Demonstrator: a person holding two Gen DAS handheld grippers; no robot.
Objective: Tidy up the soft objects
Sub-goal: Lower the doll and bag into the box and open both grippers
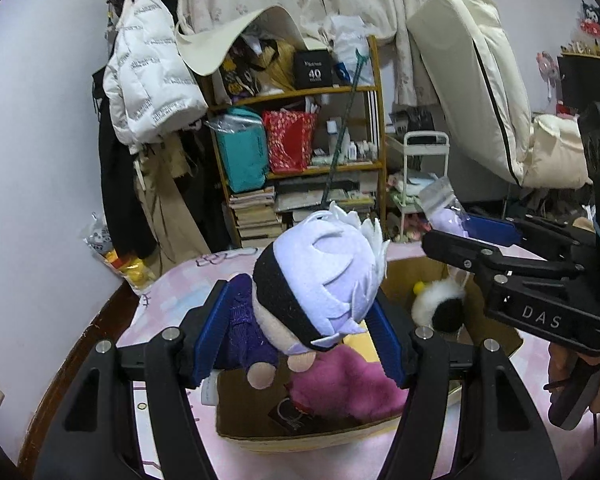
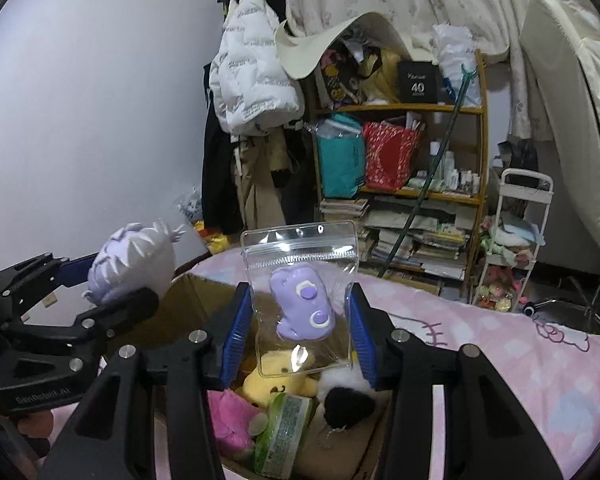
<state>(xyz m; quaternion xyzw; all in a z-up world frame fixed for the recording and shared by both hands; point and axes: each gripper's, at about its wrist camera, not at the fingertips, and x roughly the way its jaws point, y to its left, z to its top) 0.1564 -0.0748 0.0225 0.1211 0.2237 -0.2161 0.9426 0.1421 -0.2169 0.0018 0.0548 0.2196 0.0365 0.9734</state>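
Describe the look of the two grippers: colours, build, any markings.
Both match: matte black plastic linkage frames with silver round bolt heads at the joints, and ribbed blue pads lining the fingers. The left gripper carries faint pale lettering on its body, seen from the right wrist view. The right gripper has "DAS" in pale letters on its side. No cables clearly visible.

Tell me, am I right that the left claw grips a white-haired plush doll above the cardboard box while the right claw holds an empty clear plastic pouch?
Not quite: the clear plastic pouch in the right claw isn't empty; the right wrist view shows a small purple squishy toy inside. The rest is right.
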